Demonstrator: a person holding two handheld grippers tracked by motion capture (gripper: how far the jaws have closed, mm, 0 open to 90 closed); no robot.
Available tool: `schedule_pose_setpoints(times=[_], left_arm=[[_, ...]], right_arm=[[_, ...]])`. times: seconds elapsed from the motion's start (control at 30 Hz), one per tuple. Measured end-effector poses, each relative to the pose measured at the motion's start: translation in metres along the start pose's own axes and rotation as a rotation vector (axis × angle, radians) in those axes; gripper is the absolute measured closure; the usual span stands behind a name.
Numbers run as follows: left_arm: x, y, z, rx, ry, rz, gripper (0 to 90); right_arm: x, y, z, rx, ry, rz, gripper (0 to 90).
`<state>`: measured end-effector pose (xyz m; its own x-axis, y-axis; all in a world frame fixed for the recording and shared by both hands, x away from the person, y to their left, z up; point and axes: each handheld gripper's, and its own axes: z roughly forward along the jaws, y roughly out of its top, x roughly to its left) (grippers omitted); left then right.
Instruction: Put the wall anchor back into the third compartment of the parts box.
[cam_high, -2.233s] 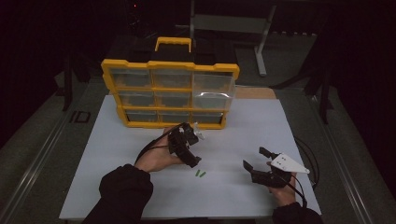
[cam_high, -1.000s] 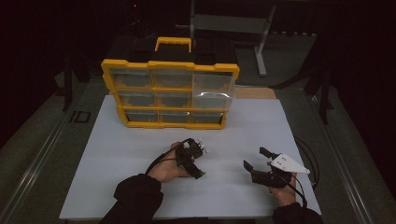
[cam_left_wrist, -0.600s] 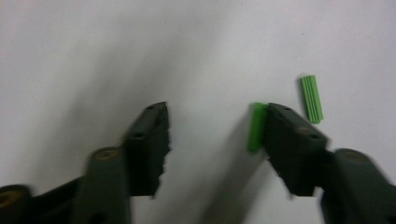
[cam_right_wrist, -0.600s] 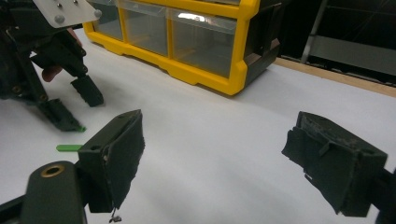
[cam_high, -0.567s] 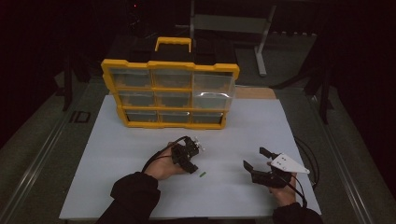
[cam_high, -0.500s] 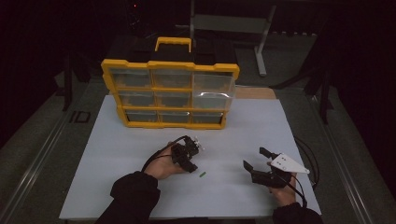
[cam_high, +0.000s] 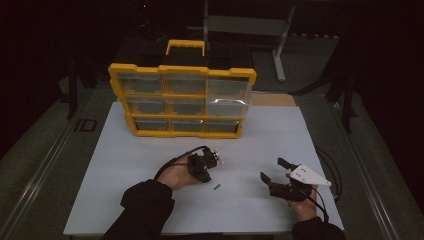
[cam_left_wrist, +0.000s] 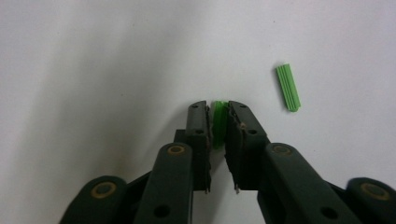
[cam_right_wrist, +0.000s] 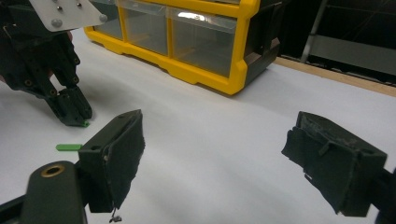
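The white table is lying under dim light. The left gripper is clamping a green wall plug against it; a second plug is lying just beside. The right gripper is hovering with jaws spread wide, well apart from the yellow organizer.

This looks like a workshop or lab bench: a white work surface under dim light, a yellow parts organizer at upper centre, and a metal stand along the top edge.
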<state>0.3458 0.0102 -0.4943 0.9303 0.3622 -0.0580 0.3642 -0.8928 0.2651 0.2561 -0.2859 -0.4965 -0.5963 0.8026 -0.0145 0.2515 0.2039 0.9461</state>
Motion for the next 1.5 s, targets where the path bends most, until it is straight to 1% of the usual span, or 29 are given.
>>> schedule_pose_setpoints(times=[0.03,0.1,0.23,0.43,0.5,0.77,0.97,1.17,1.27,1.5], left_arm=[[0.000,0.000,0.000,0.003,-0.003,-0.003,83.2],[0.001,0.001,0.000,0.007,-0.007,-0.007,83.6],[-0.001,0.002,0.000,0.012,0.009,0.009,84.1],[0.000,0.001,-0.001,0.001,-0.013,0.010,84.3],[0.001,0.000,-0.003,-0.007,-0.014,0.013,84.3],[0.001,0.001,-0.014,-0.024,-0.007,0.020,84.2],[0.003,0.001,-0.024,-0.052,-0.012,0.014,84.2],[0.005,0.000,-0.034,-0.063,-0.002,0.018,84.1],[0.006,0.000,-0.040,-0.076,0.000,0.018,84.0],[0.010,-0.001,-0.050,-0.088,0.001,0.015,83.9]], right_arm=[[0.000,0.000,0.000,0.002,0.001,0.002,17.1],[0.000,0.000,0.000,0.003,0.000,-0.002,17.1],[0.000,0.000,0.000,0.001,0.001,0.001,17.1],[0.000,0.000,0.000,0.001,0.001,0.002,17.1],[0.000,0.000,0.000,0.000,0.002,0.003,17.1],[0.000,0.000,0.000,-0.003,0.003,0.001,17.1],[0.000,0.000,0.000,-0.005,0.005,0.002,17.0],[0.000,0.000,0.000,-0.008,0.004,0.003,17.0],[0.000,0.000,-0.001,-0.007,0.003,0.004,17.0],[0.000,0.000,0.000,-0.008,0.002,0.005,16.0]])
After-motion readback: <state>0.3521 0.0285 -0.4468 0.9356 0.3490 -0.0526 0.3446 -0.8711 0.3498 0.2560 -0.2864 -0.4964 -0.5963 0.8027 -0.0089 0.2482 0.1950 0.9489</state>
